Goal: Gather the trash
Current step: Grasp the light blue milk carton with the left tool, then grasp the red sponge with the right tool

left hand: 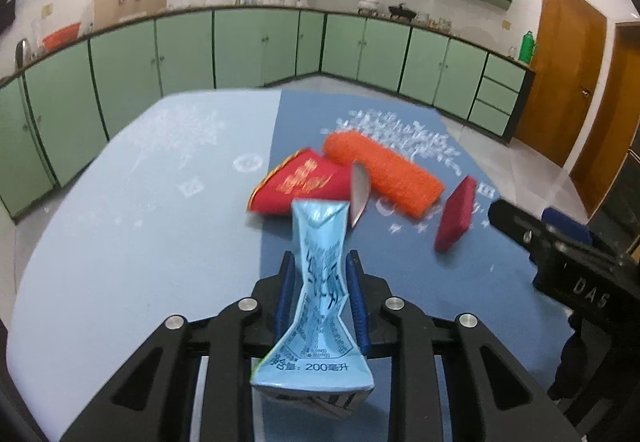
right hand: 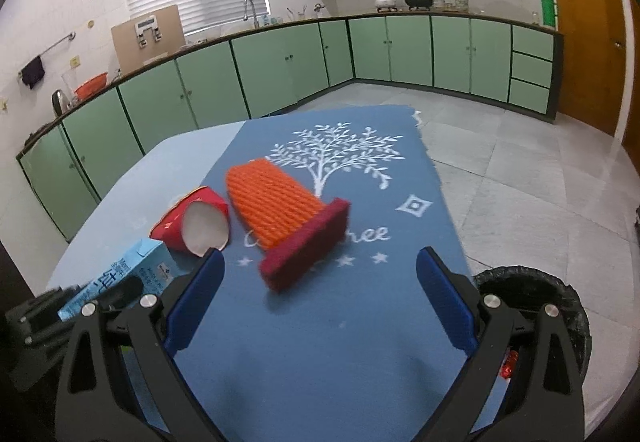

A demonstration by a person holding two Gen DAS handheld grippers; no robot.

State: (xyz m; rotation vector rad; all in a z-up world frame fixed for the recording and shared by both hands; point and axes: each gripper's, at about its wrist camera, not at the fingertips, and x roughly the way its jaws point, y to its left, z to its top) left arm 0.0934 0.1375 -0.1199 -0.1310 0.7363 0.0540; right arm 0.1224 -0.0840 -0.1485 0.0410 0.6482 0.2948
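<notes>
My left gripper (left hand: 320,266) is shut on a light blue drink carton (left hand: 320,226), and its blue pads squeeze the carton's middle inward. Beyond it a red paper cup (left hand: 300,182) lies on its side, next to an orange foam net (left hand: 384,170) and a dark red sponge (left hand: 456,218). My right gripper (right hand: 320,260) stands wide open above the blue mat (right hand: 340,342). The dark red sponge (right hand: 304,246) lies just ahead of its fingers, in front of the orange net (right hand: 272,198). The carton (right hand: 120,278) shows at that view's lower left.
The mat with a white tree print covers the right part of a light blue table (left hand: 120,222). A bin lined with a black bag (right hand: 528,294) stands by the table's right edge. Green kitchen cabinets (right hand: 280,70) ring the room.
</notes>
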